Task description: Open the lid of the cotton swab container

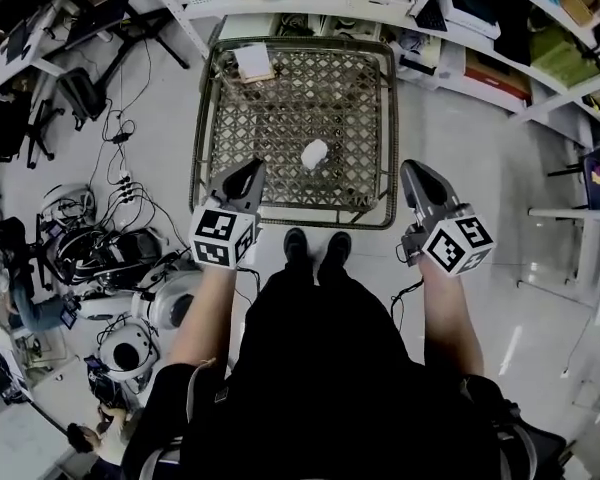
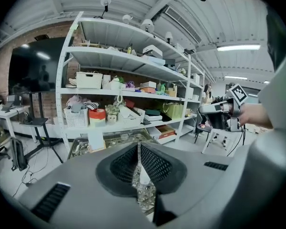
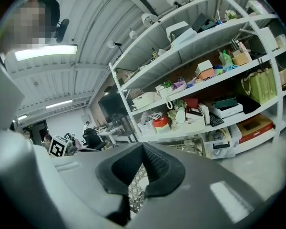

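**Clerk:** Item one, and where does it sit?

**Keeper:** Cotton swab container (image 1: 314,153): small, white, rounded. It lies on the metal lattice table (image 1: 270,118), right of centre (its lid is too small to make out).

**Clerk:** The tools?

**Keeper:** Left gripper (image 1: 250,173) and right gripper (image 1: 413,173): jaws pressed together, nothing between them. Both are by the table's near edge, apart from the container.
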